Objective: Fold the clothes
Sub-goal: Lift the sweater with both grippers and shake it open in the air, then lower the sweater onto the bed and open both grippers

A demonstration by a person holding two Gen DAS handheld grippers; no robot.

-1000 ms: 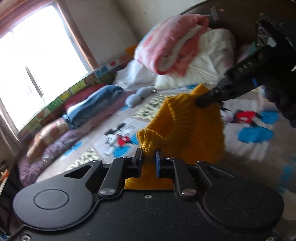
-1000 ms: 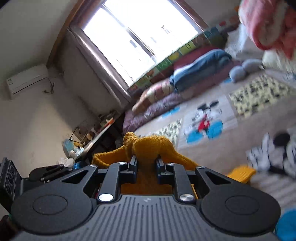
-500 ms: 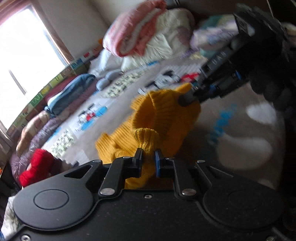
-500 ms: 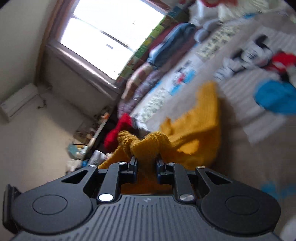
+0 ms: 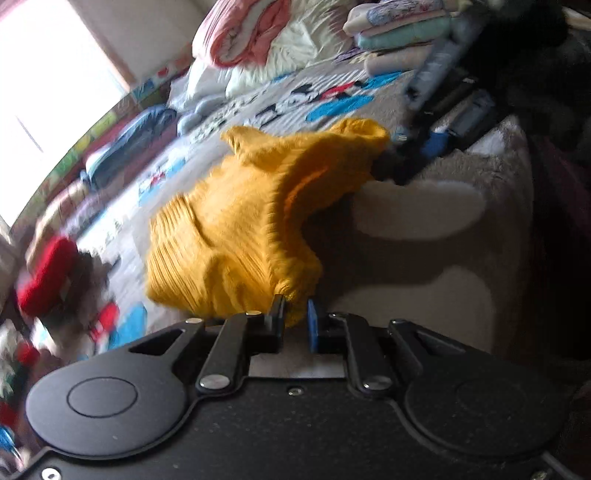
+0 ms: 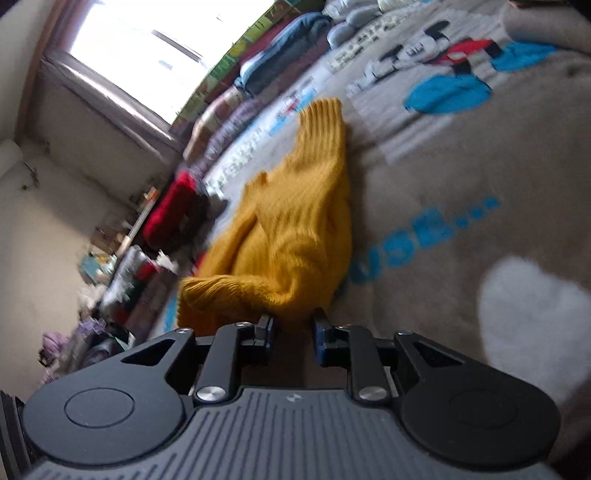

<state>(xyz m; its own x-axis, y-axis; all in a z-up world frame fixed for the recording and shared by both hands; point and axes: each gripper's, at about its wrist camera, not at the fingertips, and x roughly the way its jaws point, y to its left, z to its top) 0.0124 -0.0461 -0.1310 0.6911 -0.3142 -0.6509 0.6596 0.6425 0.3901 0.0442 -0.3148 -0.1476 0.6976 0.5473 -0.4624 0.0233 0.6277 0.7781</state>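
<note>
Both grippers have hold of one mustard-yellow knitted sweater [image 5: 236, 221]. Left gripper [image 5: 294, 317]: its jaws stand a narrow gap apart with a fold of the ribbed yellow knit pinched between them. From there the sweater runs away over a grey plush cartoon-print blanket [image 5: 424, 236] to its far end, which meets the dark body of the right gripper [image 5: 402, 147] near the blanket's right edge; motion blur hides the fingertips there in the left wrist view.

In the right wrist view the right gripper [image 6: 294, 325] has its jaws somewhat wider apart, and the yellow knit comes down into the gap between them. Whether the pads are actually pressing on the cloth cannot be told, since the fabric sits at the very tips and the frame is smeared. A ribbed cuff or hem [image 6: 218, 291] of the sweater bunches just left of the fingers, and the rest of the garment stretches away across the blanket, one ribbed end [image 6: 325, 110] lying towards the far side.

Beyond the sweater, a red garment [image 6: 173, 210] lies near the blanket's left edge. Folded bedding in blue [image 6: 284, 62] is lined up along the far edge below a bright window [image 6: 159, 48]. A pink-and-white quilt [image 5: 251, 33] is heaped at the far corner, with a stack of folded linens [image 5: 399, 33] beside it.
</note>
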